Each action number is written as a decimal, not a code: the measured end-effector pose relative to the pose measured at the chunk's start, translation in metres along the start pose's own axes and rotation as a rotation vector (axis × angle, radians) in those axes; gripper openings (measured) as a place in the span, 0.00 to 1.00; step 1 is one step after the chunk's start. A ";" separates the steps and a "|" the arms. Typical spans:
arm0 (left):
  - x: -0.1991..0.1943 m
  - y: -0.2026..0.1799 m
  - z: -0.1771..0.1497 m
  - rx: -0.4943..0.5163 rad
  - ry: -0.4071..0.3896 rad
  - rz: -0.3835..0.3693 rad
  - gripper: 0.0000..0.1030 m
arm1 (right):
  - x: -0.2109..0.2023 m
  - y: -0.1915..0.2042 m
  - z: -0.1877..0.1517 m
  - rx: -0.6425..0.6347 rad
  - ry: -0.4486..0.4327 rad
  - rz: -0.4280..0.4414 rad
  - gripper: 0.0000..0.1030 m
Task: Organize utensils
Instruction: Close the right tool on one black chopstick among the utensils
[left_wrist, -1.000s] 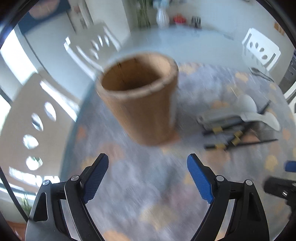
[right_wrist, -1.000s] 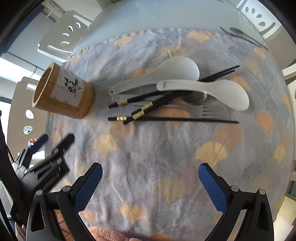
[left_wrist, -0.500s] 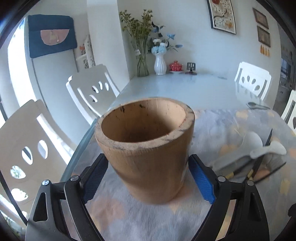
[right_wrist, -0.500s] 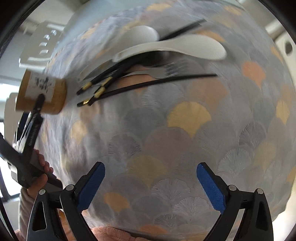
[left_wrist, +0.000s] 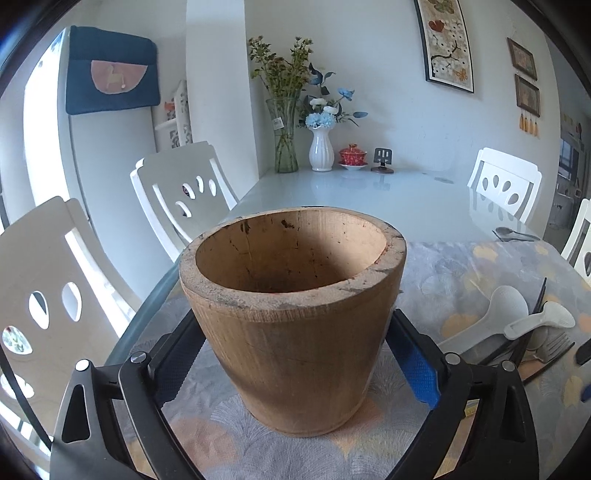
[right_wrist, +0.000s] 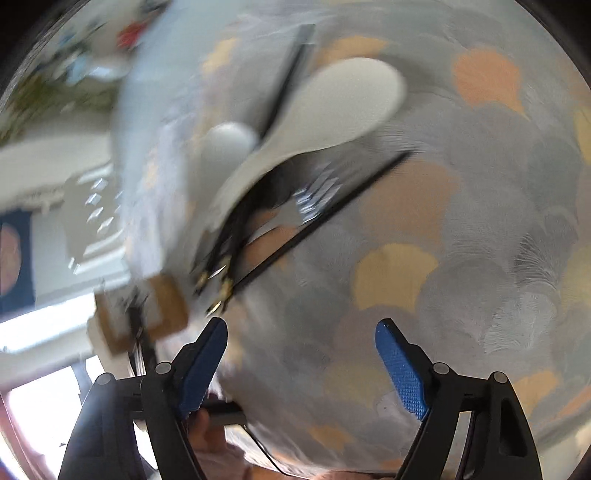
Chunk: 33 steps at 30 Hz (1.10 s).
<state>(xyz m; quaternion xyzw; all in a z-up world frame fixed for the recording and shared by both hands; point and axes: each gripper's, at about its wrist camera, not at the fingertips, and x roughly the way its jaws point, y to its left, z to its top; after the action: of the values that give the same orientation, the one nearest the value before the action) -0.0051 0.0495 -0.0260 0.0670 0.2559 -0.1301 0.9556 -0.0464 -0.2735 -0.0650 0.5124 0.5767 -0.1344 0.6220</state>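
Note:
A brown bamboo utensil holder (left_wrist: 295, 314) stands upright and empty on the patterned cloth, between the fingers of my left gripper (left_wrist: 295, 354), whose blue pads sit against its two sides. The holder shows blurred at the left of the right wrist view (right_wrist: 147, 310). A pile of utensils lies to its right: two white rice paddles (left_wrist: 539, 321), black chopsticks (left_wrist: 535, 306) and a fork (left_wrist: 554, 343). In the blurred right wrist view the white paddle (right_wrist: 332, 110), chopsticks (right_wrist: 314, 229) and fork (right_wrist: 317, 192) lie ahead of my open, empty right gripper (right_wrist: 301, 347).
The grey cloth with gold fans (right_wrist: 461, 258) covers the near end of a white glass table (left_wrist: 369, 192). White chairs (left_wrist: 177, 184) stand around it. Vases (left_wrist: 320, 147), a red pot and a spoon (left_wrist: 513, 233) sit farther back.
My left gripper has moved forward around the holder and closed onto its sides. My right gripper has swung toward the utensil pile, its view now blurred and rotated.

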 end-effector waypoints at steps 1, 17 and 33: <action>0.000 0.000 0.000 0.001 -0.001 0.001 0.94 | 0.000 -0.002 0.003 0.016 -0.006 -0.010 0.55; 0.000 0.002 0.000 -0.014 0.005 -0.013 0.94 | 0.041 0.068 0.037 0.088 -0.065 -0.390 0.52; 0.000 0.002 -0.001 -0.019 0.004 -0.019 0.94 | 0.025 0.062 0.001 -0.409 -0.048 -0.398 0.06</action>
<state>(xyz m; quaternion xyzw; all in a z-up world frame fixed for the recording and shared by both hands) -0.0050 0.0513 -0.0264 0.0558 0.2597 -0.1366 0.9543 0.0083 -0.2366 -0.0564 0.2498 0.6660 -0.1469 0.6874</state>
